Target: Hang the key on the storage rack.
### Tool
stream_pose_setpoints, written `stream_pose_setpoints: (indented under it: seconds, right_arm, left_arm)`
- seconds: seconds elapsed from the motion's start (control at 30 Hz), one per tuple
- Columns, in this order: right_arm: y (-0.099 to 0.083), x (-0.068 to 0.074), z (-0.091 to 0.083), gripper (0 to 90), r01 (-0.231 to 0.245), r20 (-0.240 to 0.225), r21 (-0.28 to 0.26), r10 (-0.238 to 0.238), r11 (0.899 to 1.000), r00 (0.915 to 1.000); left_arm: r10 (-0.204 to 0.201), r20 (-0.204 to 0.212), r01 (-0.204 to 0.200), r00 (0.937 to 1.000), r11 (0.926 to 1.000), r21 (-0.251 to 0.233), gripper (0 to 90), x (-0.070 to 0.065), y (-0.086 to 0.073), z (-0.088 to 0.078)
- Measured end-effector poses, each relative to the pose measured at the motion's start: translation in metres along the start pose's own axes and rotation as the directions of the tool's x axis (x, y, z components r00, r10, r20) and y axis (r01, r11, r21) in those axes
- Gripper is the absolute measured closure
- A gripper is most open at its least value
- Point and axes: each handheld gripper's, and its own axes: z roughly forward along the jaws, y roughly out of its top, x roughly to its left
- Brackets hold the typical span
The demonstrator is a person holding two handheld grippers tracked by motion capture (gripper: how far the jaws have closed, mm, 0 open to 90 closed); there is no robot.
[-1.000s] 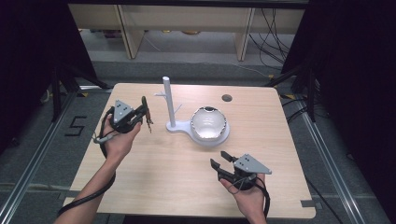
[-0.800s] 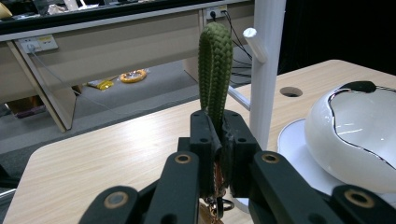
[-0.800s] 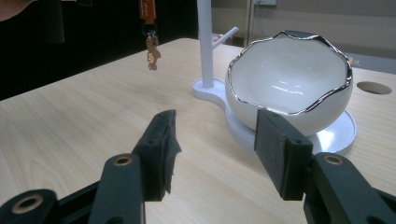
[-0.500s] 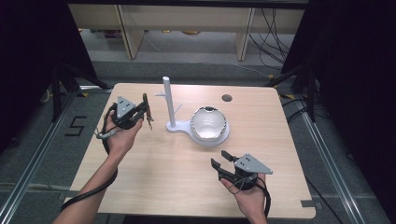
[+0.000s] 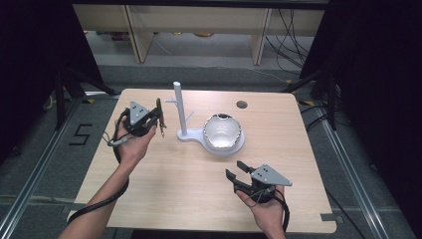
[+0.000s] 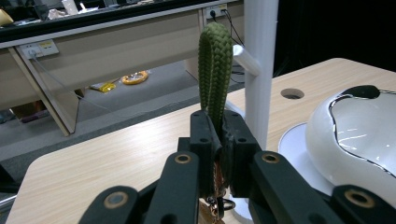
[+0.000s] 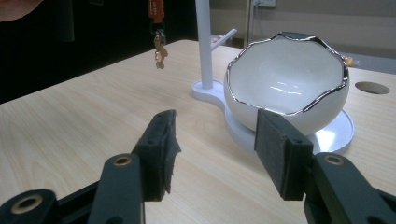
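Your left gripper [image 5: 158, 115] is lifted above the left part of the wooden table [image 5: 164, 184], and its jaws are closed tight on a green braided strap [image 6: 214, 70]. The loop of the strap stands up above the jaws, and small keys [image 7: 159, 52] with an orange tag [image 7: 155, 9] hang under them, free in the air. The strap is just beside the white stand [image 5: 180, 113], near its short side peg [image 6: 246, 58], but I cannot tell if it touches.

The post rises from a white base that also carries a white bowl [image 5: 222, 132] with a jagged silver rim, shaped like a broken eggshell.

Your right gripper [image 5: 237, 171] is low over the near right part of the table, well apart from the bowl. Its jaws are wide apart and hold nothing.

On the floor, left of the table, you can read a mark "5" [image 5: 81, 134]. I see no other writing or brand that can be read.
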Motion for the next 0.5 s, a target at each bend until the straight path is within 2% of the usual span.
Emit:
stream_pose_setpoints:
  seconds: [0.3, 0.5]
  right_arm:
    - [-0.0005, 0.0006, 0.0015, 49.4, -0.021, -0.017, -0.009, 0.021, 1.0, 0.9997]
    - [-0.0002, 0.0009, 0.0006, 49.3, -0.013, -0.008, -0.001, 0.013, 1.0, 0.9999]
  left_arm:
    - [0.02, 0.005, -0.02, 0.9998, 0.9998, -0.004, 83.6, -0.0075, 0.0053, 0.002]
    - [0.026, 0.002, -0.026, 0.9997, 0.9997, -0.001, 83.6, -0.0084, 0.0067, 0.0027]
